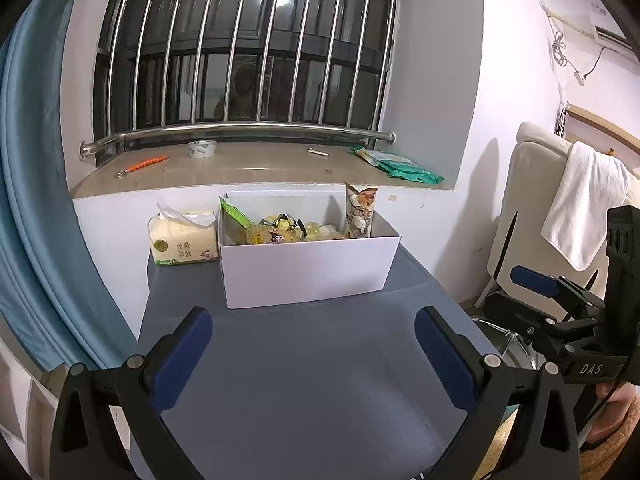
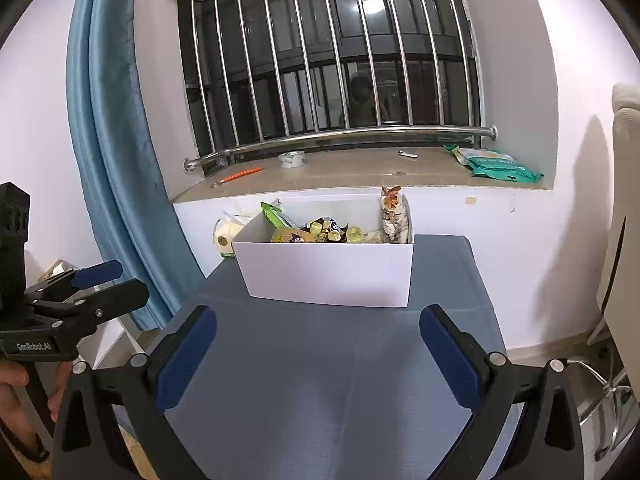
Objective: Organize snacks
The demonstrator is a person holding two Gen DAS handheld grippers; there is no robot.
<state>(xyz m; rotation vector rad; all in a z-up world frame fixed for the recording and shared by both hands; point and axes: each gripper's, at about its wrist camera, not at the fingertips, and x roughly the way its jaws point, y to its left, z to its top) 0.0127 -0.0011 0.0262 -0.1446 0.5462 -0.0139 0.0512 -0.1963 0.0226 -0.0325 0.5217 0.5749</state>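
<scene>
Both the left gripper (image 1: 314,360) and right gripper (image 2: 318,360) hang spread and empty before the white box (image 1: 306,270) of snacks (image 1: 280,232), so either should probably reach over its near wall.

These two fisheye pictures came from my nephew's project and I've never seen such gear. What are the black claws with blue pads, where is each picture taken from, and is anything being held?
The claws are hand-held two-finger grippers, one in each of a person's hands; each carries a camera looking along its fingers. In the left wrist view the left gripper fills the bottom, open and empty, with the right gripper at the side. The right wrist view shows the right one from behind, also open and empty. On the grey table stands a white cardboard box holding yellow snack packets and an upright patterned snack bag. A pale tissue pack sits beside the box.
</scene>
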